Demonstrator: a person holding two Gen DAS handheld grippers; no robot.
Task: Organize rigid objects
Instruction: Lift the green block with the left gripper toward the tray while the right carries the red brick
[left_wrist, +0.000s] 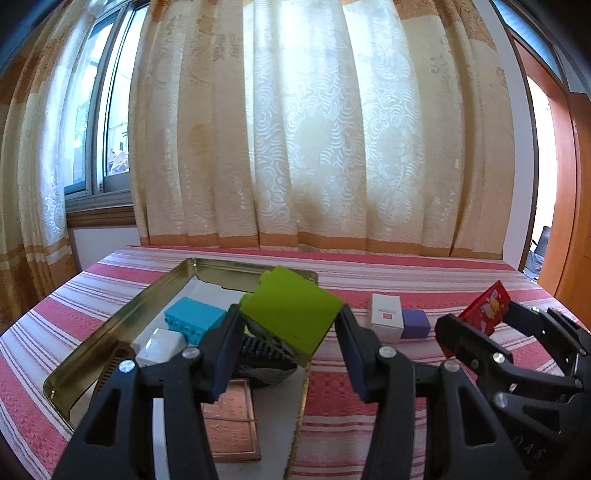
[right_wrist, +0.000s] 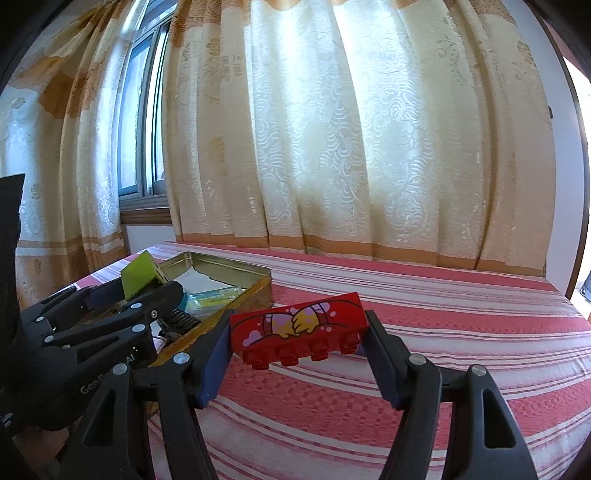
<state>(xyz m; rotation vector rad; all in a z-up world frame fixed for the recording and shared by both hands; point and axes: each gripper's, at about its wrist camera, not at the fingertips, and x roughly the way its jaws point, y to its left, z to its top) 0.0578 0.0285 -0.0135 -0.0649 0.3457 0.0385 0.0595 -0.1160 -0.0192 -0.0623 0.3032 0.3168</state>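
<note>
My left gripper is shut on a lime green block and holds it tilted above the gold metal tin. The tin holds a blue studded brick, a white block, a black ribbed piece and a copper-coloured plate. My right gripper is shut on a red picture brick, studs facing me, held above the striped cloth. The right gripper also shows in the left wrist view, and the left gripper in the right wrist view.
A white box and a purple cube stand on the red-and-white striped tablecloth to the right of the tin. Cream curtains and a window hang behind the table. A wooden door frame stands at the far right.
</note>
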